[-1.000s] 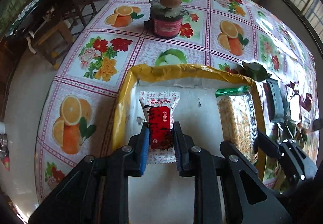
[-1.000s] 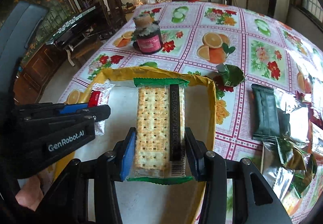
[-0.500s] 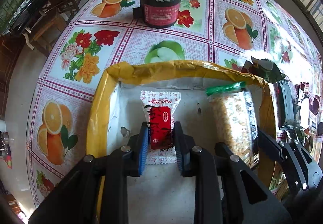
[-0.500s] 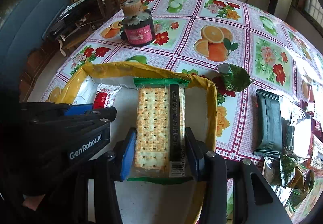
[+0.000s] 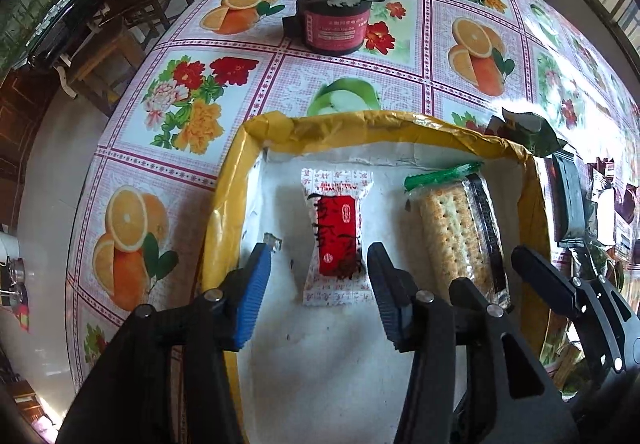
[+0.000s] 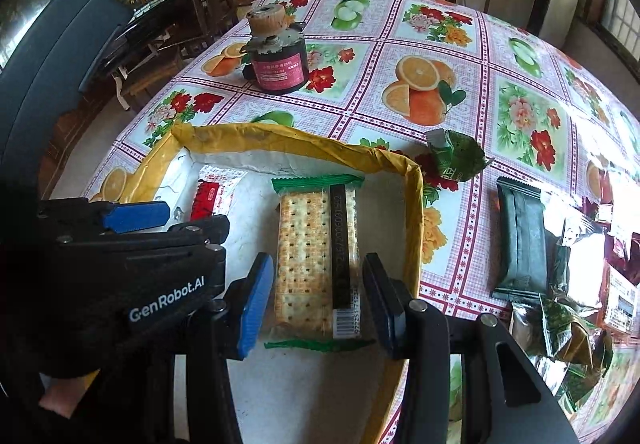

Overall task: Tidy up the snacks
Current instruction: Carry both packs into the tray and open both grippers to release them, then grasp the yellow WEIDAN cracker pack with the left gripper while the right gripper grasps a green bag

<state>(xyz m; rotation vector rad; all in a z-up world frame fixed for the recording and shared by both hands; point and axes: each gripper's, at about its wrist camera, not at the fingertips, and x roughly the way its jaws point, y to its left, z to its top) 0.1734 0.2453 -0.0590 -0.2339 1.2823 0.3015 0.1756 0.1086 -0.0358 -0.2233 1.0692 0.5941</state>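
With my left tongs (image 5: 318, 276) just spread clear of the small red-and-white wrapped candy (image 5: 337, 235) lying in the yellow-rimmed white tray (image 5: 360, 124), my right tongs (image 6: 318, 294) clench the crisp, breakable cracker pack (image 6: 316, 256) by its long edges; the foil snack heap (image 6: 572, 320) at three o'clock is cropped.

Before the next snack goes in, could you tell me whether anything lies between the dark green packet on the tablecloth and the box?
Nothing visible does. Only bare tablecloth separates the dark green packet from the box wall. Inside, the cracker pack lies next to that wall, so free floor there is narrow.
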